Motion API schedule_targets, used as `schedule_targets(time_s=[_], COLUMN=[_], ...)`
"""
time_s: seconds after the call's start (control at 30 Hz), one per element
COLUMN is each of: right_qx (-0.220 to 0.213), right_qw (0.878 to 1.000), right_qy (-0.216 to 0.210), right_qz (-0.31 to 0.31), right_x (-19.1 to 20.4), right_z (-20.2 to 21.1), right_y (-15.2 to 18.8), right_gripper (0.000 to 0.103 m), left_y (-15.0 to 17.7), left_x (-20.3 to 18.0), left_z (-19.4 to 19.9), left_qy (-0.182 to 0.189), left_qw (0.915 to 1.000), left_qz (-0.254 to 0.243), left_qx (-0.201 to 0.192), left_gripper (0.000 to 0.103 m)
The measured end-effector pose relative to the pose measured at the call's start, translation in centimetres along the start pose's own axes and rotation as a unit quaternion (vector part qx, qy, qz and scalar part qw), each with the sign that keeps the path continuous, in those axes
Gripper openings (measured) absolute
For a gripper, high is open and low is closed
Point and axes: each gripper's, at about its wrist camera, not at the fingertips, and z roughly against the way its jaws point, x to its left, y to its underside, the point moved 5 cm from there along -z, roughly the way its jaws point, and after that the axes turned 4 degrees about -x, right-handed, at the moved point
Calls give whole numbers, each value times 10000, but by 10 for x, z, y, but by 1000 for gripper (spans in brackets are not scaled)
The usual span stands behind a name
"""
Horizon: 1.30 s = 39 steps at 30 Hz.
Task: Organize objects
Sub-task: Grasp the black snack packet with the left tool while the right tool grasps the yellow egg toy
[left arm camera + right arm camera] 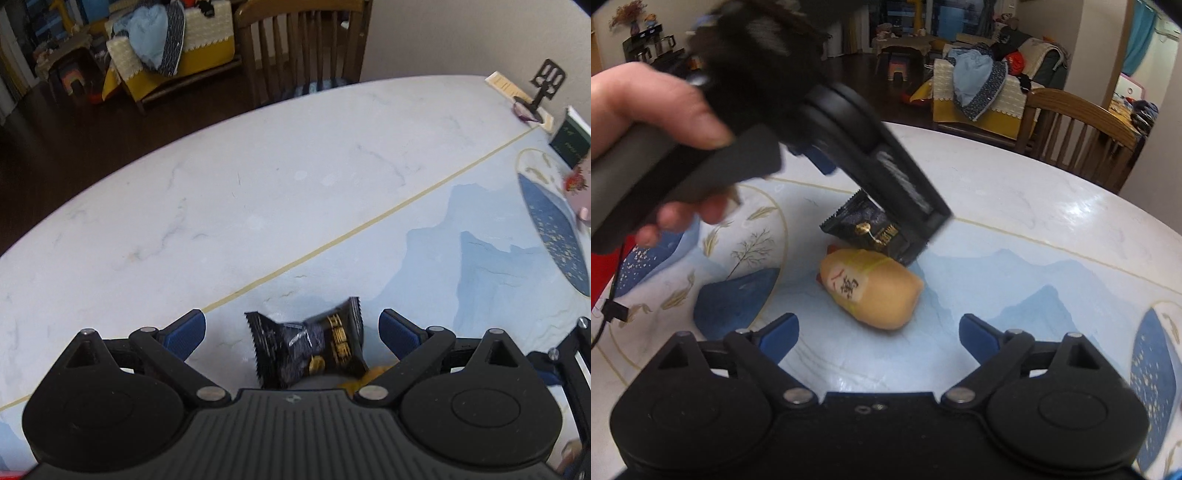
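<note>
Two hand-held grippers, left (291, 332) and right (879, 334), spread over marble-patterned table (221, 192); wooden chair (303, 44) behind.

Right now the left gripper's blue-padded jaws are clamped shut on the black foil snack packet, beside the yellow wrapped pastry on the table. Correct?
Not quite. The left gripper is open: its blue pads stand clear on either side of the black foil snack packet, as the left wrist view shows. The packet does lie beside the yellow wrapped pastry.
</note>
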Motion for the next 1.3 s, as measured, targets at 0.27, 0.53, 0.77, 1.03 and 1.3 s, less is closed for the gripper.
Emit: schedule_targets(time_s=[0.27,0.53,0.77,1.03,1.3], right_qx=[-59,-113,-53,-109,-102], right_qw=[9999,9997,9998,9999,9999], right_qy=[-83,-98,-157,-47,-67], right_qz=[131,175,111,-32,-123], right_x=[0,-2,-2,-4,-4], right_z=[-21,-36,-43,-39,-18], right_y=[-7,-11,-10,-9,2], right_gripper=[89,82,72,65,63], left_y=[3,9,12,11,27], left_x=[-2,-3,-9,-15,-6], left_z=[-18,-26,-22,-15,-3], left_qy=[122,60,-9,-3,-88], left_qw=[9996,9996,10000,9999,9998], left_qz=[172,189,-31,-108,51], left_qx=[194,200,91,46,167], left_gripper=[101,100,92,63,62])
